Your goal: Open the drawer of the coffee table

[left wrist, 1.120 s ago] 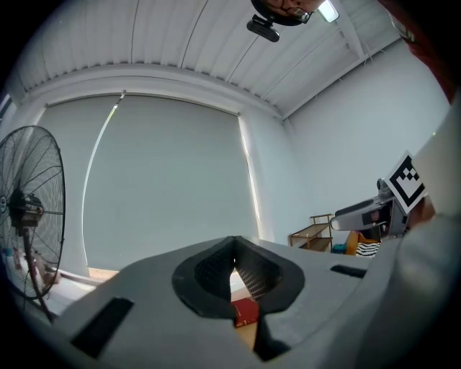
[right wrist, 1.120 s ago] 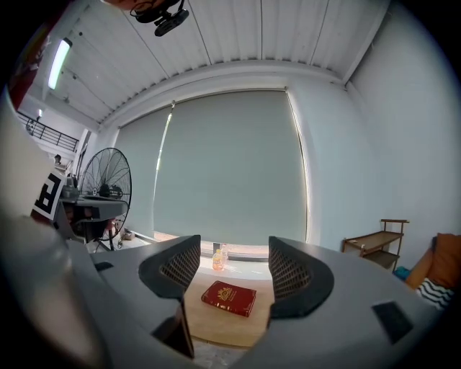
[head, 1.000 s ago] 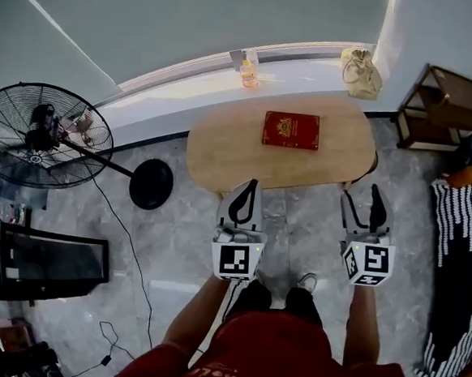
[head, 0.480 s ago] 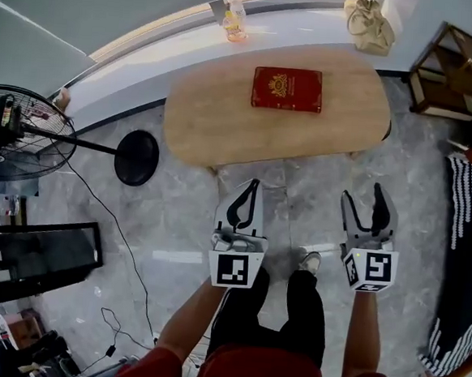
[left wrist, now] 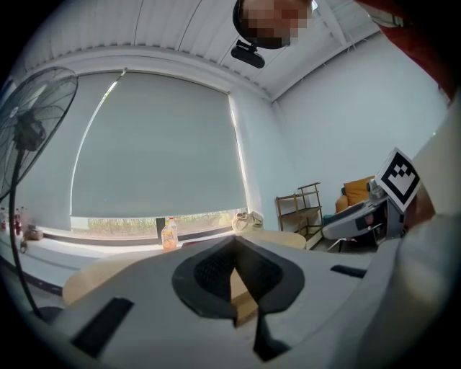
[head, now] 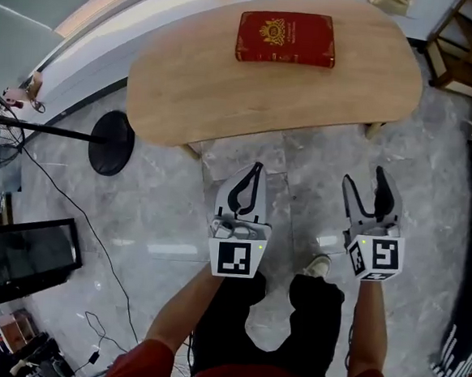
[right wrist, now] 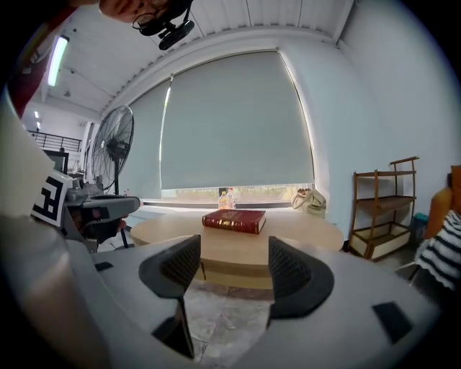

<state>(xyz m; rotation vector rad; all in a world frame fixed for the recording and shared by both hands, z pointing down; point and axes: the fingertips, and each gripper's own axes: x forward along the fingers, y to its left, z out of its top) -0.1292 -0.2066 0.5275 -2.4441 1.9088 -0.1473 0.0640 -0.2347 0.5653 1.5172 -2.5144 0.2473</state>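
Approach step I'd say: desk (head: 227, 93) up top, my left tool (head: 256, 171) clenched empty, right tool (head: 364, 179) released, next gotta find the drawer.

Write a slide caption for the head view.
Left gripper shut, right gripper open, before a table with a book.

The desk (head: 251, 95) is a low piece with a long oval top of pale, light-grained wood, standing level on a grey marbled floor (head: 137, 208) with its far long edge close along a white window ledge (head: 86, 29). Short legs (head: 192, 150) of the same wood show under its near edge. Seen from low down, a darker plain band (right wrist: 230, 272) runs flush beneath the front rim; whether that is the drawer front cannot be told.
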